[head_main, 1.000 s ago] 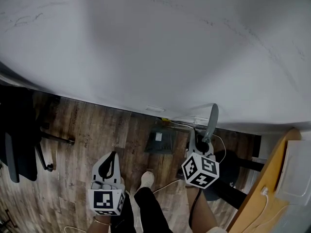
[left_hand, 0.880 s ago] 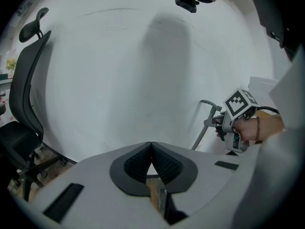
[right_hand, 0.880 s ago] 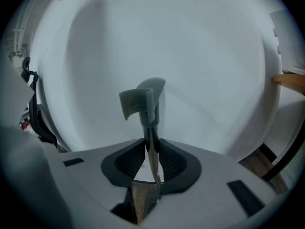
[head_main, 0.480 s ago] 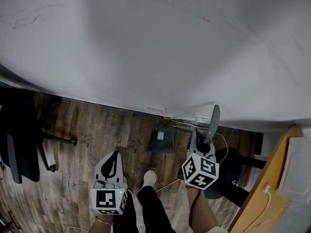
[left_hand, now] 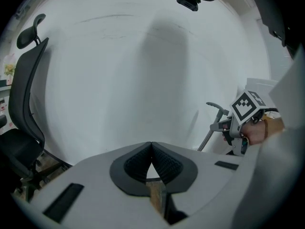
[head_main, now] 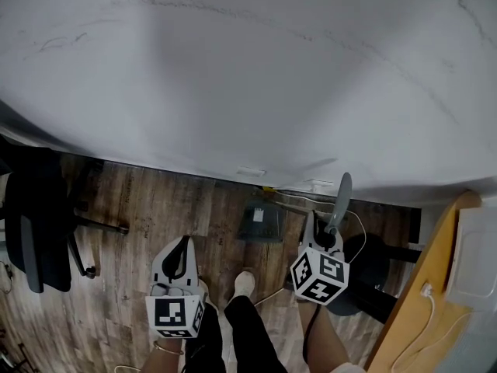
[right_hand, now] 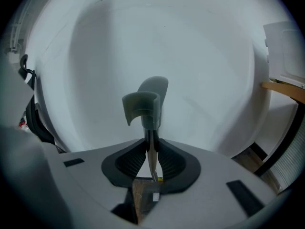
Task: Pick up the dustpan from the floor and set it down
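My right gripper (right_hand: 151, 156), jaws just tightened, clamps the dustpan handle (right_hand: 144, 106) upright, evidently to control the pan (head_main: 260, 222) below. My left gripper (left_hand: 151, 150) is closed, empty, idle.

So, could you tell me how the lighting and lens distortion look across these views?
Head view: fisheye bows the softly shadowed white wall over the brown wooden floor. Left gripper view: dark vignetted corners, even light. Right gripper view: the grey plastic dustpan handle looms large, close to the lens.
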`<state>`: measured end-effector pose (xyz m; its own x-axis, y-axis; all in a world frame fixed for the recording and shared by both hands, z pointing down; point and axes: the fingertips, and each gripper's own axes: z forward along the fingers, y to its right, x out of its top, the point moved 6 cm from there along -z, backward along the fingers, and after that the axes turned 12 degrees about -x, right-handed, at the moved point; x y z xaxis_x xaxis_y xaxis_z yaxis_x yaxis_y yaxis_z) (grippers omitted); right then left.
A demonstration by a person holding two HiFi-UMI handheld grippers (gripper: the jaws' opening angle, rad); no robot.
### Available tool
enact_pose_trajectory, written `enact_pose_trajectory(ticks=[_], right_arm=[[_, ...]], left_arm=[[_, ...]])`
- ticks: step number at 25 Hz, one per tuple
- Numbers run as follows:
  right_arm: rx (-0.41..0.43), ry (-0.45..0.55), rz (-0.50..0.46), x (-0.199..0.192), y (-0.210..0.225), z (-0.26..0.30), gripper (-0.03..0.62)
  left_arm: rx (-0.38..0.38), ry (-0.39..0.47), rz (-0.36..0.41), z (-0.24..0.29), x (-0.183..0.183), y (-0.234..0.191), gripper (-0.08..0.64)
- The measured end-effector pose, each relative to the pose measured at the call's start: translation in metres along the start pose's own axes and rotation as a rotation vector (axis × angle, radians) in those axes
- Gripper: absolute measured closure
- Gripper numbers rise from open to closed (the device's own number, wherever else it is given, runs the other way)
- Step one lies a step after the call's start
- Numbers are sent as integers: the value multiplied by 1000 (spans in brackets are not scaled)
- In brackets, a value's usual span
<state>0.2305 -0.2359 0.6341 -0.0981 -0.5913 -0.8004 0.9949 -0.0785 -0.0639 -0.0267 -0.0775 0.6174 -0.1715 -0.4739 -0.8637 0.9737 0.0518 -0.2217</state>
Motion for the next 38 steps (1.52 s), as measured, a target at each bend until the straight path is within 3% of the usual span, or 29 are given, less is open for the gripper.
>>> enact_pose_trajectory(ticks=[7, 23, 38], right_arm=[[20, 30, -16, 18, -13, -32, 494], [76, 139, -18, 115, -22, -140, 495], [149, 181, -84, 128, -34, -189, 495]], left_arm=[[5, 17, 22, -10, 24, 0, 543], [-5, 113, 103, -65, 138, 33, 543], [51, 149, 103, -108, 155, 55, 543]])
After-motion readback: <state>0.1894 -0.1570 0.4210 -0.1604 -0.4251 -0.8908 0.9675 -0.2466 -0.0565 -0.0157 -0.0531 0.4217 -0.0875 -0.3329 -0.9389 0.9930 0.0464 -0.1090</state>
